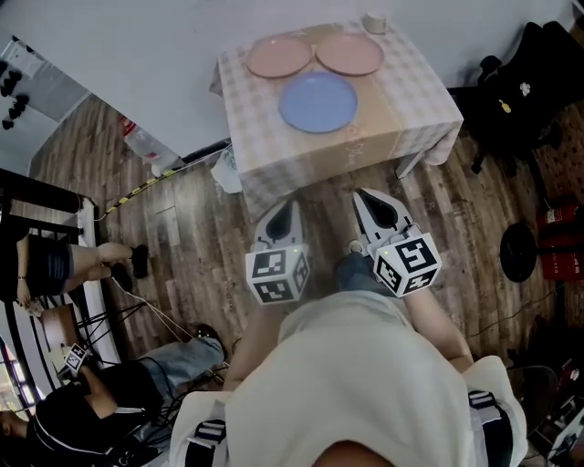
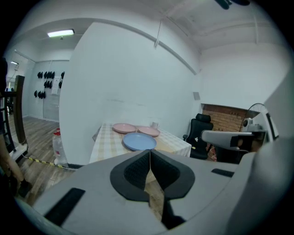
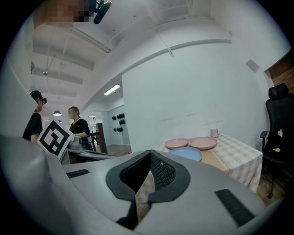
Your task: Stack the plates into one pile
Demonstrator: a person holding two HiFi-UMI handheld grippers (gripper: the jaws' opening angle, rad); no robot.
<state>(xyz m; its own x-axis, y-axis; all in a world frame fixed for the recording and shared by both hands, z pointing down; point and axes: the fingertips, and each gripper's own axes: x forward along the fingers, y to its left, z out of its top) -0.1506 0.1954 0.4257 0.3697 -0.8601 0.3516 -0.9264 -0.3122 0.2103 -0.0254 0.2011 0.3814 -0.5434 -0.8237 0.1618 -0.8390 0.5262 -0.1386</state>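
Observation:
A blue plate (image 1: pixel 318 101) lies near the front of a small table with a checked cloth (image 1: pixel 265 137). Behind it sit two pink plates side by side, one on the left (image 1: pixel 279 56) and one on the right (image 1: pixel 349 54). My left gripper (image 1: pixel 282 214) and right gripper (image 1: pixel 367 205) hang over the wooden floor short of the table, both shut and empty. From the left gripper view the blue plate (image 2: pixel 139 141) and pink plates (image 2: pixel 124 128) lie ahead of the left gripper (image 2: pixel 149 153). The right gripper view shows the right gripper (image 3: pixel 150 153) short of the blue plate (image 3: pixel 185 153).
A white mug (image 1: pixel 374 22) stands at the table's back right corner. A black office chair (image 1: pixel 516 96) is right of the table, a plastic bottle (image 1: pixel 141 144) on the floor to its left. People sit at the left (image 1: pixel 64 264). A white wall runs behind the table.

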